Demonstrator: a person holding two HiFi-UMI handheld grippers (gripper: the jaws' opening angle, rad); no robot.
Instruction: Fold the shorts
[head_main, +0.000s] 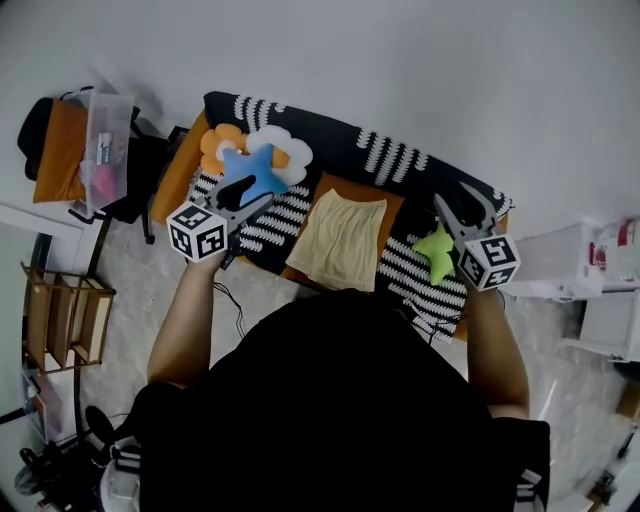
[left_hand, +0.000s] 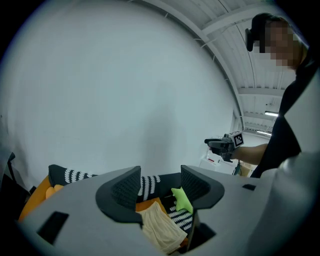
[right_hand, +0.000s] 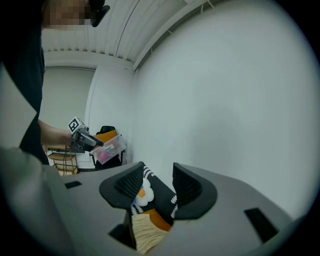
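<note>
**Hovering over the shorts, both grippers empty**

The shorts (head_main: 345, 240) lie flat in the middle of the sofa (head_main: 400, 155), pale yellow, spread on an orange patch (head_main: 392, 205) of the seat, with the black-and-white striped cover on both sides. Nothing touches them.

The person stands at the sofa's front edge with one gripper held out on each side of the garment. The left gripper (head_main: 255, 192) hangs over the blue star cushion (head_main: 258, 172), just in front of a white and orange flower cushion (head_main: 285, 150). Its fingers (left_hand: 127, 187) are spread apart with nothing between them; past them I can see the shorts and the green cushion beyond.

The right gripper (head_main: 455, 197) is over the sofa's other end, above the green star cushion (head_main: 436, 252). Its fingers (right_hand: 187, 185) are likewise released and hold nothing. Both grippers are clear of the fabric, well apart from each other.
</note>
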